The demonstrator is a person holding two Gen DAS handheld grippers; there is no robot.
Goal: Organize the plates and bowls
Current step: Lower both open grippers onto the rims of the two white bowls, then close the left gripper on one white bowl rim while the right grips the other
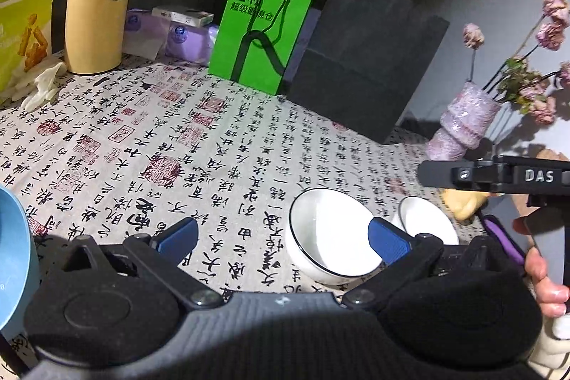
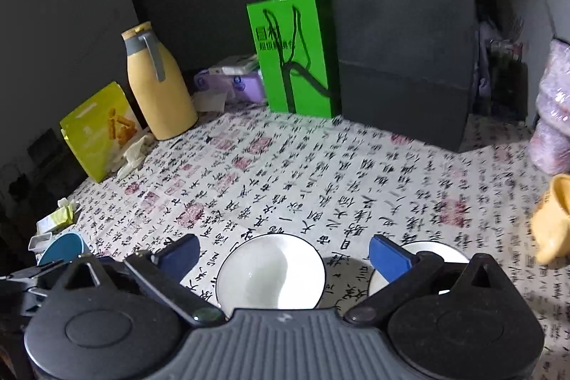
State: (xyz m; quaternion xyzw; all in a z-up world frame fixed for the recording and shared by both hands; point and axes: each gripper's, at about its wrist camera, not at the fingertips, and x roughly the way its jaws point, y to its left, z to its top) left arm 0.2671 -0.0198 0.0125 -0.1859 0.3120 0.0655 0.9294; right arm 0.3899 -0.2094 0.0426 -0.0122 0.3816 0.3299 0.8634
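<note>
Two claws, both spread wide and holding nothing, hover low over a bench covered in a cloth printed with calligraphy. Nearest, the right claw (image 2: 283,253) brackets a white bowl (image 2: 270,273) between its blue pads, likely lining up to lift it. A second, smaller white bowl (image 2: 433,255) sits just beside the first, on its right, partly hidden by the right pad. The left claw (image 1: 285,239) hangs left of the same pair, its right pad overlapping the larger bowl's rim; a blue bowl (image 1: 14,259) sits at the far left edge of its view. The two white bowls stand close together, which suggests they are meant to be nested. Farther right, a yellow cup (image 2: 555,216) lies tilted. Along the back stand a yellow jug (image 1: 96,2), a green bag (image 1: 263,27), a dark bag (image 1: 367,59) and a vase (image 1: 463,120) of dried flowers.
</note>
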